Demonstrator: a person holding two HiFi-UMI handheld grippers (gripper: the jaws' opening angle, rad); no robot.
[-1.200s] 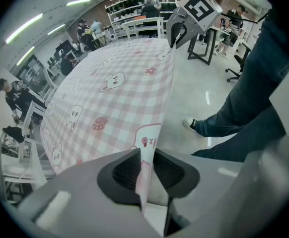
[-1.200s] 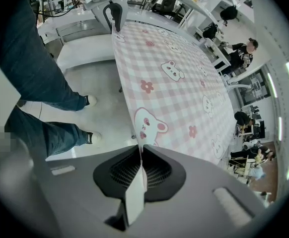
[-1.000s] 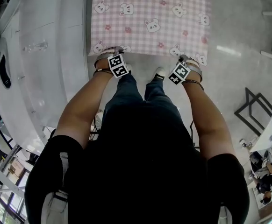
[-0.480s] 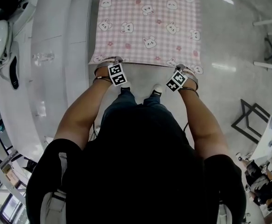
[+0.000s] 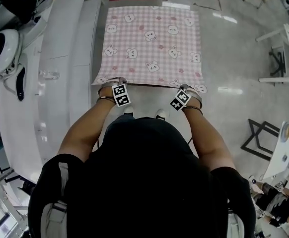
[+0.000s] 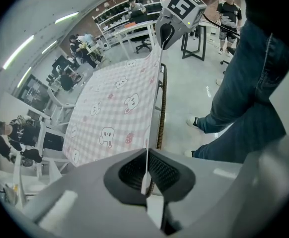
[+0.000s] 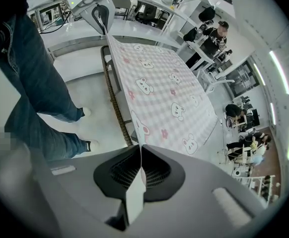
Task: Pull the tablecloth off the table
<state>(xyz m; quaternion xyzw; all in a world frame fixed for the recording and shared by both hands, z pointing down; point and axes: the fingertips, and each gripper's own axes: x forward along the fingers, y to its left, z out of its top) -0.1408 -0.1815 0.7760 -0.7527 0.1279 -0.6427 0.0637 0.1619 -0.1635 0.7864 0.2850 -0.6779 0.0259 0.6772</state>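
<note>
Left claw and right claw, each clamped tight on the near edge of the tablecloth; an even, level, simultaneous pull should slide it off without slipping.

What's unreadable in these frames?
- Tabletop: head view, fully covered by the tablecloth; only the table edge shows, in the left gripper view.
- Depth of grip on the cloth: hidden between the shut jaws of the left gripper and right gripper.
- Background people: gripper views, too small.
</note>
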